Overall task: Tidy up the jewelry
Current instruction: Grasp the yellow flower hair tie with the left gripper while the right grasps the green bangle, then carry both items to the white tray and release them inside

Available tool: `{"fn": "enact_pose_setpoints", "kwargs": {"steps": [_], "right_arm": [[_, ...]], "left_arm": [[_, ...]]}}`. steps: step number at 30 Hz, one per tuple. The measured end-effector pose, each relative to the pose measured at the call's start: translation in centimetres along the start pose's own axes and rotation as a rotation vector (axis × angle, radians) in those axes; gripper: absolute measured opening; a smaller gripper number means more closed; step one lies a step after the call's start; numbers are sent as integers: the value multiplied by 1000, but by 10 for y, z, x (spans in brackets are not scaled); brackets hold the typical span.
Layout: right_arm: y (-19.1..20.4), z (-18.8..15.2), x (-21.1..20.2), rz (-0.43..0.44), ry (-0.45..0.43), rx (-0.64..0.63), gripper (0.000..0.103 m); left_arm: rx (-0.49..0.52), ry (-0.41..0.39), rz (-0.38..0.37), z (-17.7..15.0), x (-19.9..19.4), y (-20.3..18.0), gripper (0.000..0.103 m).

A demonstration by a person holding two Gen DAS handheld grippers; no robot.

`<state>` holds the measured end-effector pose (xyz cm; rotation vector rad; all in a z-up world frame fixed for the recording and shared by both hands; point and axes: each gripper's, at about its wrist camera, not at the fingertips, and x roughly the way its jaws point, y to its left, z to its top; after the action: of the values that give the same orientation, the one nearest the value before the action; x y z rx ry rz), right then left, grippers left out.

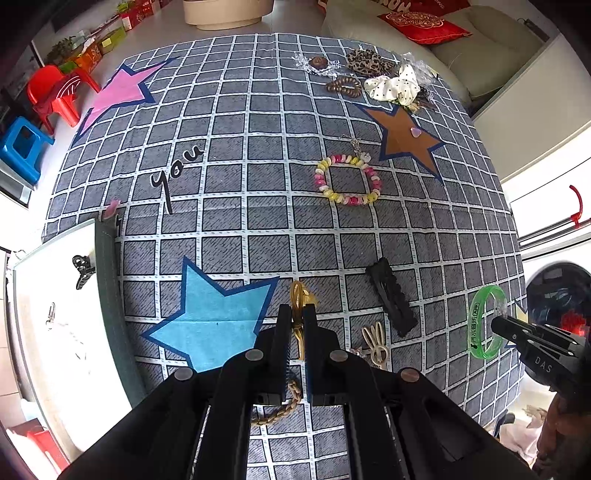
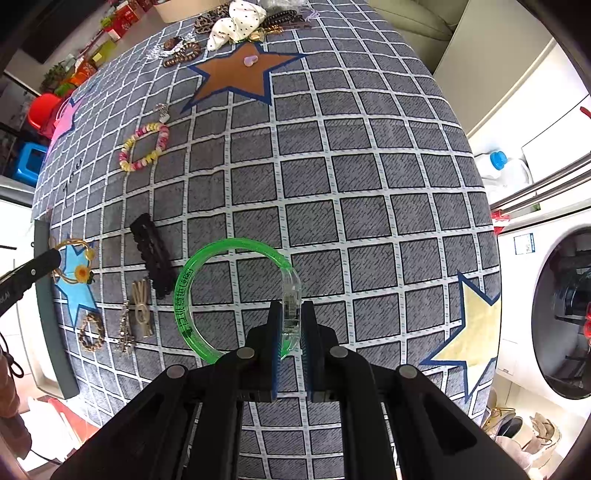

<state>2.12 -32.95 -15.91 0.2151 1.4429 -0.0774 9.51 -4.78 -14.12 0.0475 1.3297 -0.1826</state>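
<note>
Worktop (image 1: 258, 110) under a grey checked cloth with stars. On it: bead bracelet (image 1: 347, 180) centre, black clip (image 1: 391, 296) near right, scrunchies (image 1: 393, 86) far right, white tray (image 1: 55, 295) near left.

This is looking like a lived-in home, somewhere between a living room and a laundry corner. A white front-loading washing machine with a round door (image 2: 554, 314) is standing at one side of the table, under a pair of steel rails (image 2: 535, 192), with a white detergent bottle with a blue cap (image 2: 496, 164) sitting behind them. A cream sofa (image 1: 461, 48) is carrying a red embroidered cushion (image 1: 424, 26). A small red plastic chair (image 1: 55, 92) and a blue plastic stool (image 1: 22, 147) are standing on the pale floor. A grey checked tablecloth printed with coloured stars (image 1: 258, 166) is covering the table.
</note>
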Motion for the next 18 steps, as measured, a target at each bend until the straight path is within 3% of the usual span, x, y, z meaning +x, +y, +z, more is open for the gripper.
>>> {"fn": "enact_pose_setpoints", "kwargs": {"steps": [9, 10, 17, 18], "right_arm": [[37, -3, -20, 25, -33, -65, 10], [45, -14, -17, 27, -40, -77, 10], [100, 2, -27, 65, -64, -184, 10], [110, 5, -28, 72, -67, -203, 10]], "left_arm": [[-42, -55, -14, -8, -30, 17, 13], [-48, -62, -16, -13, -36, 32, 13], [-118, -105, -13, -8, -55, 35, 13], [-131, -111, -12, -20, -67, 57, 13]]}}
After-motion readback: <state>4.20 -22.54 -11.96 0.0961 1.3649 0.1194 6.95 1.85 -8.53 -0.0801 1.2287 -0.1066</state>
